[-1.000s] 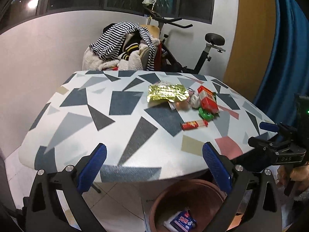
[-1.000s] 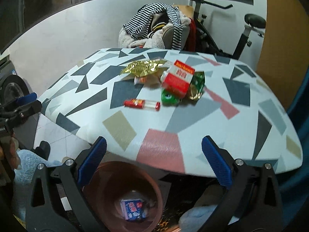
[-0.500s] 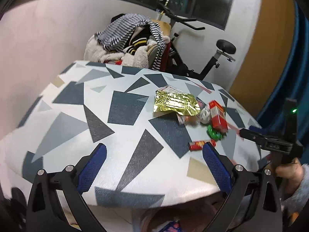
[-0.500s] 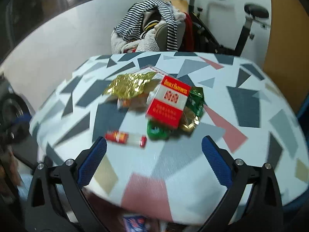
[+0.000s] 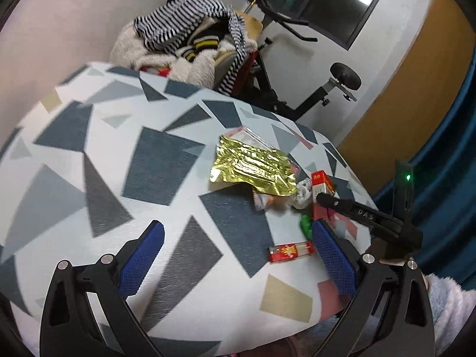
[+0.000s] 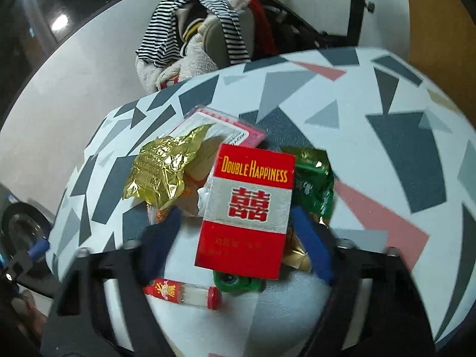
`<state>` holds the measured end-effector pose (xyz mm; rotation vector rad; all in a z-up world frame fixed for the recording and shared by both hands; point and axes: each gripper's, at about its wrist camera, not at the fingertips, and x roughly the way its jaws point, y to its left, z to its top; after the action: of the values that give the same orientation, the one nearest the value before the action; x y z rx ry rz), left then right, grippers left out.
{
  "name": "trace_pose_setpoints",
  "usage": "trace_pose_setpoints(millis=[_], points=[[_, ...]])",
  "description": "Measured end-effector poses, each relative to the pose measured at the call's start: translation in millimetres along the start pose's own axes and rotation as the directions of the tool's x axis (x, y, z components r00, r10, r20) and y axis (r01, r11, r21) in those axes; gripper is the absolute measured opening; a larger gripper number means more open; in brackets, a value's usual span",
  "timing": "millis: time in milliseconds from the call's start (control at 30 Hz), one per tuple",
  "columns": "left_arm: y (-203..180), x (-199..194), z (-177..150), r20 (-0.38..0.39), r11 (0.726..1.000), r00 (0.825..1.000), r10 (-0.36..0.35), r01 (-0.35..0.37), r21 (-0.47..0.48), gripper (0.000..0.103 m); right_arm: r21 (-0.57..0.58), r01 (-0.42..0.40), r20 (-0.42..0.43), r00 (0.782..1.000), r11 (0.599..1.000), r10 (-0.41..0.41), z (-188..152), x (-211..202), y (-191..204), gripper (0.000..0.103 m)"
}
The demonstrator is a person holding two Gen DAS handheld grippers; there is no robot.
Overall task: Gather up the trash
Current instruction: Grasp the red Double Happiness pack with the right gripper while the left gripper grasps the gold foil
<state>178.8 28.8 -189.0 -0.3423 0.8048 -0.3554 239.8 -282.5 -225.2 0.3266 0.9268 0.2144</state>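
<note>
A room in a home.
We see an exercise bike [image 5: 300, 68], a chair heaped with clothes [image 5: 190, 44], a blue curtain [image 5: 446, 148], and a bench [image 5: 119, 178] under a patterned cloth.

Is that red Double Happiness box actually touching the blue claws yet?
Cannot tell. In the right wrist view the right gripper, whose jaws have just been closing, straddles the red Double Happiness box, but motion blur hides whether its pads press it.

The crinkled gold foil wrapper [image 6: 160, 172] is shiny and metallic. The red-and-silver cardboard cigarette pack [image 6: 247, 208] looks smooth, with a matt silver band. The geometric-patterned table covering [image 5: 166, 166] appears matt and finely textured. The striped knit cloth [image 5: 190, 26], upper centre, looks soft.
</note>
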Motion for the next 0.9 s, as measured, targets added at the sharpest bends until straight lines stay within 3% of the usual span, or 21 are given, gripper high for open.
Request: trace_pose_setpoints(millis=[67, 200, 400, 567, 767, 800, 900], points=[[2.7, 11.2, 1.8, -0.022, 0.997, 0.999, -0.045, 0.044, -0.056, 0.096, 0.009, -0.027, 0.012, 1.000, 1.000, 0.027, -1.4, -3.3, -1.5, 0.059], [13.0, 38.3, 5.3, -0.061, 0.972, 0.990, -0.125, 0.110, -0.206, 0.083, -0.017, -0.045, 0.061, 0.997, 0.999, 0.046, -6.3, -14.7, 1.8, 0.059], [38.8, 88.0, 21.3, -0.038, 0.852, 0.967, -0.253, 0.204, -0.483, 0.058, -0.024, -0.063, 0.095, 0.993, 0.998, 0.065, -9.4, -25.0, 3.0, 0.059], [48.6, 118.8, 28.4, -0.028, 0.798, 0.970, -0.242, 0.182, -0.574, 0.056, -0.034, -0.070, 0.114, 0.991, 0.997, 0.073, -9.0, -33.0, 2.3, 0.059], [53.7, 139.6, 29.1, 0.000, 0.763, 0.977, -0.213, 0.166, -0.625, 0.050, -0.055, -0.063, 0.135, 0.988, 0.997, 0.070, -7.4, -45.2, -0.4, 0.059], [54.1, 143.8, 29.4, 0.001, 0.759, 0.978, -0.209, 0.163, -0.631, 0.046, -0.057, -0.062, 0.137, 0.988, 0.996, 0.069, -7.4, -46.1, -0.4, 0.059], [54.6, 150.8, 30.6, -0.011, 0.767, 0.980, -0.197, 0.147, -0.625, 0.012, -0.060, -0.061, 0.141, 0.988, 0.996, 0.069, -8.7, -51.8, -1.6, 0.059]])
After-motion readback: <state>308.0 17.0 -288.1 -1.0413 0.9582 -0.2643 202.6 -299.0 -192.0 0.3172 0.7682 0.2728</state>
